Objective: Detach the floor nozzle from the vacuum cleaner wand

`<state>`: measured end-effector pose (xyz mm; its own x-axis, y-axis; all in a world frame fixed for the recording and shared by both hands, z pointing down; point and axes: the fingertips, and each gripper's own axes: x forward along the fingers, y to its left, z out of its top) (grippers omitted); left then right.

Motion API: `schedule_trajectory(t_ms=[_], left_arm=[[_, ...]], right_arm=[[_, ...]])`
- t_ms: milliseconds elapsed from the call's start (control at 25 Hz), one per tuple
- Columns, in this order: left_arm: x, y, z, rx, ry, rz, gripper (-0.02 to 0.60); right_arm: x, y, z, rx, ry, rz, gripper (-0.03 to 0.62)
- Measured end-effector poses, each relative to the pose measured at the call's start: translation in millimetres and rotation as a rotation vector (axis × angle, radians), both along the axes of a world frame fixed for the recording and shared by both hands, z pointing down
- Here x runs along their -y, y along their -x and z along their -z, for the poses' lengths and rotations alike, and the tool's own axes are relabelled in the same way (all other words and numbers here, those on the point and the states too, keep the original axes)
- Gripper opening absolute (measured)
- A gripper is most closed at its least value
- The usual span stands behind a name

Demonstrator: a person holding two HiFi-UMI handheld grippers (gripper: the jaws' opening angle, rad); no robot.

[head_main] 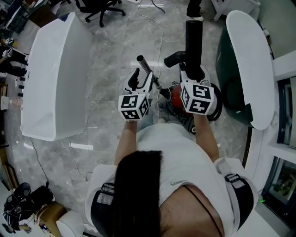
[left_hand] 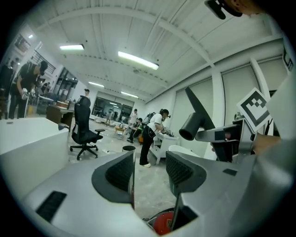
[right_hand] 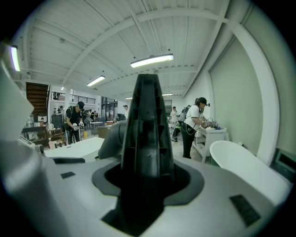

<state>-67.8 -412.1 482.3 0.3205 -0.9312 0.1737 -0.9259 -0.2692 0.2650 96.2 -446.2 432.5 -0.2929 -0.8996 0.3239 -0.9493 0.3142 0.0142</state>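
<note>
The right gripper [head_main: 194,76] is clamped on the black floor nozzle [head_main: 194,41]. In the right gripper view, the nozzle's ribbed black body [right_hand: 148,129] fills the space between the 2 jaws and rises straight up from them. In the head view, the nozzle stands on end at 12 o'clock from that gripper's marker cube. Its curved neck bends away toward 9 o'clock and ends in an open mouth.

The nozzle is off the wand [head_main: 147,69]. The thin metal tube slants up from the red vacuum cleaner body [head_main: 175,98] toward 11 o'clock. Its bare open end is near the nozzle's neck but apart from it, with grey marble floor [head_main: 106,69] showing between them.

The left gripper [head_main: 142,79] is open. In the left gripper view its 2 ridged pads stand wide apart [left_hand: 150,173]. The wand's round rim [left_hand: 128,149] shows just beside the inner edge of the pad at 9 o'clock, and the other pad is clear of it. The nozzle's neck [left_hand: 192,125] shows at 2 o'clock, and the red body [left_hand: 164,223] shows at 6 o'clock below the jaws.

A long white bench [head_main: 55,78] lies at 9 o'clock from the grippers, and a black office chair [head_main: 99,9] is at 11 o'clock.
</note>
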Motion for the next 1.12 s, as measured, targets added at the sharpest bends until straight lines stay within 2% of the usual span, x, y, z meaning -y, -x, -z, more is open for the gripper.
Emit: schedule_trajectory(t_ms=[160, 280, 440, 640, 840, 1120], left_arm=[[-5.0, -11.0, 11.1, 0.021, -0.010, 0.015, 0.223], [-7.2, -16.0, 13.6, 0.057, 0.010, 0.020, 0.200], [-11.9, -22.9, 19.4, 0.051, 0.001, 0.017, 0.154], [-16.7, -30.1, 17.7, 0.098, 0.029, 0.023, 0.142], [-21.5, -28.1, 23.1, 0.091, 0.033, 0.047, 0.073], [-32.5, -29.2, 21.3, 0.097, 0.050, 0.052, 0.020]], right_arm=[[-9.6, -9.4, -6.4, 0.004, 0.005, -0.009, 0.216], [-17.0, -12.7, -11.1, 0.002, 0.003, -0.017, 0.218], [-23.9, -14.7, -14.8, 0.007, 0.013, -0.019, 0.218], [-32.6, -14.5, -19.8, -0.001, 0.025, -0.010, 0.218], [-39.7, -5.8, -25.8, -0.007, 0.032, 0.004, 0.218], [-51.0, 5.7, -30.7, -0.011, 0.038, 0.028, 0.218]])
